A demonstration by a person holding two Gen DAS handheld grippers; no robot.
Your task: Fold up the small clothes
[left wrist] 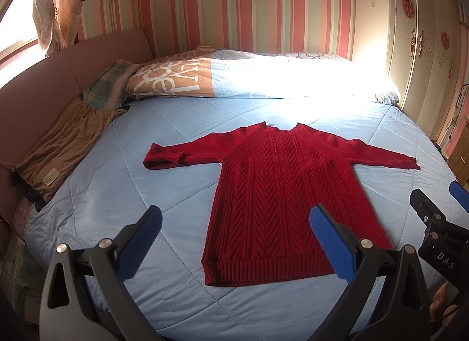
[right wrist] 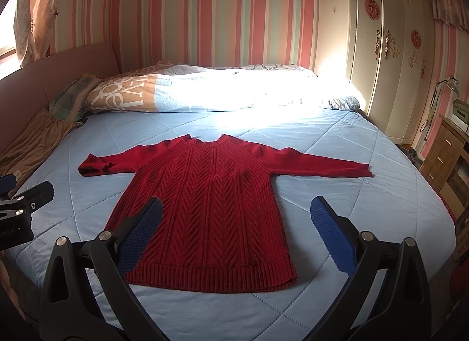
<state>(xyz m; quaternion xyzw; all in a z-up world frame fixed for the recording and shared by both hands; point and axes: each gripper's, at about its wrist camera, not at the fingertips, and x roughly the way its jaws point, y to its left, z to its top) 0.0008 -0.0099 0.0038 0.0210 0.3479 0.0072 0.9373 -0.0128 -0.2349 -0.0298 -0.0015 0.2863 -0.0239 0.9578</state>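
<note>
A red knitted sweater (left wrist: 281, 194) lies flat on the light blue quilted bed (left wrist: 176, 135), neck toward the far side and both sleeves spread out. Its left sleeve end (left wrist: 161, 159) is folded back on itself. It also shows in the right wrist view (right wrist: 205, 203). My left gripper (left wrist: 234, 223) is open and empty, held above the hem's left part. My right gripper (right wrist: 236, 215) is open and empty, above the hem. The right gripper shows at the right edge of the left wrist view (left wrist: 433, 203), and the left gripper at the left edge of the right wrist view (right wrist: 23, 197).
A rolled duvet (left wrist: 249, 77) lies along the far side of the bed. A brown cloth (left wrist: 61, 147) and a plaid pillow (left wrist: 108, 86) lie by the pink headboard at left. A wardrobe (right wrist: 395, 62) and wooden drawers (right wrist: 442, 150) stand at right.
</note>
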